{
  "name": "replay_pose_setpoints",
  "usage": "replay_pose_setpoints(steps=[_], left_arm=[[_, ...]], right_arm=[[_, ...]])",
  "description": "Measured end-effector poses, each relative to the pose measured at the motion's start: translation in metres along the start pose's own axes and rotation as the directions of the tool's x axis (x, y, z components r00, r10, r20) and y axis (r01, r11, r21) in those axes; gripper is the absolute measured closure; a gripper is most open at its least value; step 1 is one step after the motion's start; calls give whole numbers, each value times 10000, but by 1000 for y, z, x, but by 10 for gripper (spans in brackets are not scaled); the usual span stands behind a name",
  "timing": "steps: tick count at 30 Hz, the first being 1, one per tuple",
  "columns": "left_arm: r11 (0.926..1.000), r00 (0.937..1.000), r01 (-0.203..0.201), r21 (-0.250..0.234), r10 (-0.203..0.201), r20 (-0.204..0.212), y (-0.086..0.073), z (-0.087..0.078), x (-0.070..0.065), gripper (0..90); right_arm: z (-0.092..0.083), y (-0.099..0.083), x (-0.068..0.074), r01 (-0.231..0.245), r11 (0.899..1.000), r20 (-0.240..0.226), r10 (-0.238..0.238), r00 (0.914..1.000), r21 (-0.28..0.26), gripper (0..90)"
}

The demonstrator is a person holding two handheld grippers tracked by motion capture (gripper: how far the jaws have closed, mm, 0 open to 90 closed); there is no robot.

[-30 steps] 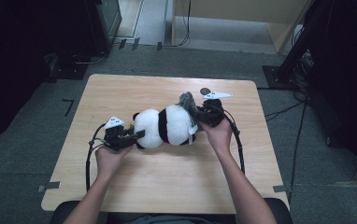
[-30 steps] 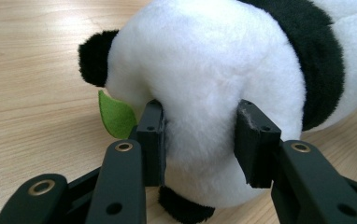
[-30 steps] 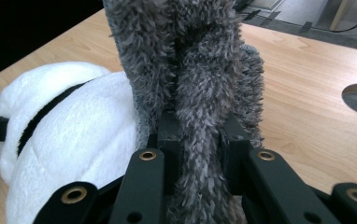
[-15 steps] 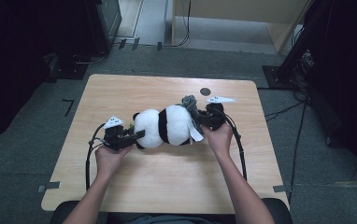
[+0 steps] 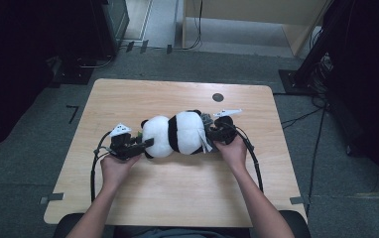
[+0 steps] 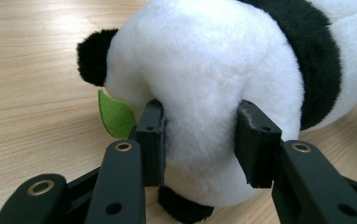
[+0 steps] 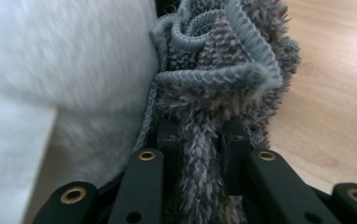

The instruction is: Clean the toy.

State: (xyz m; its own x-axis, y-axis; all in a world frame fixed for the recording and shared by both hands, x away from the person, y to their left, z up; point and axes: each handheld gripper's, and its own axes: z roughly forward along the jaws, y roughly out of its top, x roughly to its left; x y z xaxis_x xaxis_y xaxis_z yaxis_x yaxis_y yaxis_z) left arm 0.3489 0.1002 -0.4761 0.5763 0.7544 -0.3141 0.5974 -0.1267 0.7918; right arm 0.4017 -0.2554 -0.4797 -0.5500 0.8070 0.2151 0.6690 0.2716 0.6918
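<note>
**Wiping a panda: two grippers, one plush toy**

Lying across the middle of a wooden table (image 5: 177, 198), a plush panda (image 5: 173, 135) is held at both ends in the high view. The left gripper (image 5: 140, 145) meets its head; the right gripper (image 5: 211, 133) sits at its rear with a grey cloth (image 5: 206, 120). Dark equipment, cables and grey carpet ring the table, and a small black disc (image 5: 218, 97) lies near the far edge.

From the left gripper view, the pads (image 6: 151, 140) are clenched on the panda's white head (image 6: 200, 93), denting the fur, with a black ear (image 6: 91, 56) and a green felt leaf (image 6: 115, 114) just beside them.

From the right gripper view, the jaws are clamped on the bunched cloth (image 7: 214, 84), which presses against the panda's white body (image 7: 60, 70).

Judged from here, the soft head could squirm out of the left grip if the cloth drags hard, letting the toy slide on the smooth wood. The cloth, pinched by a narrow fold, could also pull free.
</note>
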Motion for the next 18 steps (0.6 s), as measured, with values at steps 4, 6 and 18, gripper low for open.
replay_pose_setpoints(steps=[4, 6, 18], left_arm=[[10000, 10000, -29, 20, 29, -28, 0, 0, 0, 587], [10000, 10000, -38, 22, 38, -55, 0, 0, -1, 587], [9999, 9999, -103, 7, 103, -121, 0, -1, -2, 585]], right_arm=[[-7, 0, -3, 13, 10000, 40, -13, 10000, -1, 757], [-11, 1, -4, 44, 10000, 74, -44, 10000, -13, 758], [-62, 22, -5, 200, 9939, -37, -205, 9998, -1082, 760]])
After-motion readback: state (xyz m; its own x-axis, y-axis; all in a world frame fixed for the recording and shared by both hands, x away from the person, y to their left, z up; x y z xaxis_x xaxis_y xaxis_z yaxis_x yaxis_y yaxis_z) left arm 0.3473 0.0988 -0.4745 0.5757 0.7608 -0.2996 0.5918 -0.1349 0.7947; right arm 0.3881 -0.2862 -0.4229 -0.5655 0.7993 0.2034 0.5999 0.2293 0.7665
